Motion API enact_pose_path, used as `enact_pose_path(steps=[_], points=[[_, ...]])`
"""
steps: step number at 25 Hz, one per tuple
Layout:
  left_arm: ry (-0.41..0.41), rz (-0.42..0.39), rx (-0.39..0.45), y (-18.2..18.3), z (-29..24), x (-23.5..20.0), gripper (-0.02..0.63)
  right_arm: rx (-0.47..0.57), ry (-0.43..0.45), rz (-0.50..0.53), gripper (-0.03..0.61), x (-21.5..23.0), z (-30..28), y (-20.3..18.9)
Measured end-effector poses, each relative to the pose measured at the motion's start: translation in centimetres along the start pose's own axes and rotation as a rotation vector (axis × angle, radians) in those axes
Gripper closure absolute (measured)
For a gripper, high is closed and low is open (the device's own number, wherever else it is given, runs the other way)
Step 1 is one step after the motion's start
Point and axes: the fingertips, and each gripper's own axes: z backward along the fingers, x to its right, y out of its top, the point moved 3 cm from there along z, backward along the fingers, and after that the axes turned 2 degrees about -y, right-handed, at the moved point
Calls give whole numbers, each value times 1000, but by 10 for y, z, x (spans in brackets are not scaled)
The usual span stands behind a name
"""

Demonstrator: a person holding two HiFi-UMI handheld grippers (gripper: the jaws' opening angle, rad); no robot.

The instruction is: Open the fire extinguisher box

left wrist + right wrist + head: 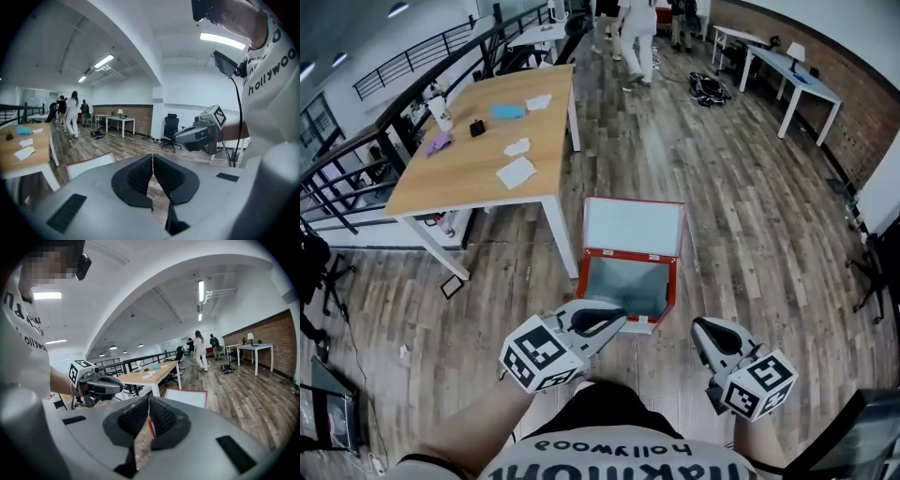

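Note:
The red fire extinguisher box lies on the wooden floor in front of me with its lid swung up and back, so the pale inside shows. In the head view my left gripper hangs just above the box's near edge, jaws shut with nothing between them. My right gripper is to the right of the box, apart from it, also shut and empty. The left gripper view shows its pads pressed together, with the lid beyond. From the right gripper view the lid appears past closed pads.
A wooden table with papers stands just left of the box, its white leg close to the lid. People walk at the far end. White desks line the brick wall, and a black railing runs along the left.

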Motion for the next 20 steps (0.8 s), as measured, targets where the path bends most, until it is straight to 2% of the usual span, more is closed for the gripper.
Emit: enact_pose_path(steps=[5, 7, 10, 13, 20], points=[[91, 118, 33, -8, 45, 3, 601, -17, 20, -2, 568, -18, -8, 0], [104, 135, 24, -14, 55, 1, 601, -25, 15, -19, 568, -23, -12, -2], [124, 111, -10, -21, 65, -5, 601, -29, 16, -37, 568, -33, -20, -6], [136, 118, 0, -23, 71, -11, 601, -30, 26, -36, 568, -42, -27, -6], [99, 40, -27, -27, 66, -7, 601, -26, 21, -62, 568, -45, -34, -9]])
